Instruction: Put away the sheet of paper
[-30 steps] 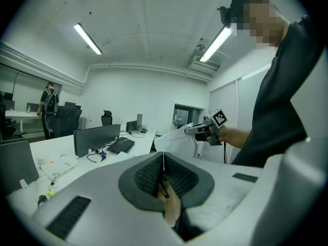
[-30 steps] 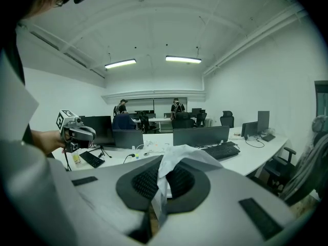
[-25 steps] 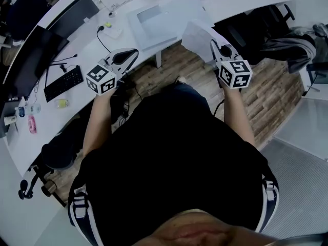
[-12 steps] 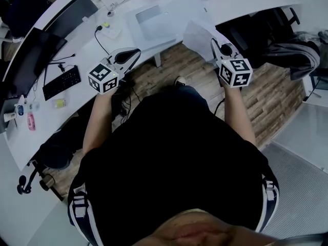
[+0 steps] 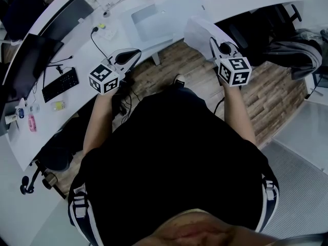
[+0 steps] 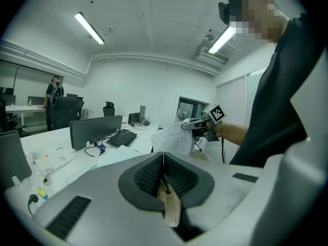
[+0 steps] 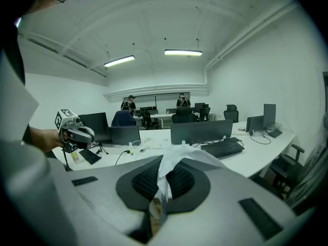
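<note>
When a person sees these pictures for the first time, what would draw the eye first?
The white sheet of paper stands out first, pinched in the right tongs in front of the person, near the edge of the curved white desk. Next come the left tongs, shut and empty, held out at the person's left, and the black-and-white marker cubes on both.

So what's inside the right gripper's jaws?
A crumpled white sheet of paper, pinched by the shut right gripper. The paper hides the line where the jaws meet.
</note>
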The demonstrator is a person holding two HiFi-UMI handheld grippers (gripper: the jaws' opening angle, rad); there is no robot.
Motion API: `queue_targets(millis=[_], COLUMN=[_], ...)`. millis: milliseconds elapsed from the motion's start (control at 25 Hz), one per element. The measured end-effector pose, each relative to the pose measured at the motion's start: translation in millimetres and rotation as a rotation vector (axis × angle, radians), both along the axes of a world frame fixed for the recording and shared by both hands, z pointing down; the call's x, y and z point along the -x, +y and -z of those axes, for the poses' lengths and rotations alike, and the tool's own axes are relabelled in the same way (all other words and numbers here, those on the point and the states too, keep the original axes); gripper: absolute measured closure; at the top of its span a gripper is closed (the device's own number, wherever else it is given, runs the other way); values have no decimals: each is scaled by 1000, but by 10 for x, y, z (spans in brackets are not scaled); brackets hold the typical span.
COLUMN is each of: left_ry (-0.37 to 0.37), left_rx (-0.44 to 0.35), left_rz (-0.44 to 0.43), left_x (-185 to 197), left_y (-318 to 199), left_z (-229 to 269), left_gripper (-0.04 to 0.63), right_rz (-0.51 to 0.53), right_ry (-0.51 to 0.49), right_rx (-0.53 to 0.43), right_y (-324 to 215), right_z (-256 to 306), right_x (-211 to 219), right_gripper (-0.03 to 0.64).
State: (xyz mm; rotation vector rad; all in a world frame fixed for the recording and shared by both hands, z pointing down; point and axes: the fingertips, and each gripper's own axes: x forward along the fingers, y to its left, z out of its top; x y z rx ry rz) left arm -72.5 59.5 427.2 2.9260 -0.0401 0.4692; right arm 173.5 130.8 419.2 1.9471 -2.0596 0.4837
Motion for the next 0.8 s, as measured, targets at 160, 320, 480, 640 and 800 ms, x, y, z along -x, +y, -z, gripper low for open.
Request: queue_targets(millis=[160,320,480,640,800], left_ry=[-1,2,3,-1,-4], left_rx=[8,13,17,27,35], left_rz=[4,12,25,37,58], left_x=[-88,-169,-277,-356,-405], left_y=[-33,-63,-134,-212,-316], left_z=[-32,-66,-90,-108,-144], left_gripper=[572,572,572,572,572], right_rz=[7,20,35,48,60], right_ry=[-6,-4,-3,-4,-7], right_rx=[16,27,36,43,51], right_y=[-29,-71,-158,-272,-392], right_z=[-71,-126,-163,-191,-274], right_x=[-66,-125,-218,-310,-427], right_gripper=[601,601,601,601,601])
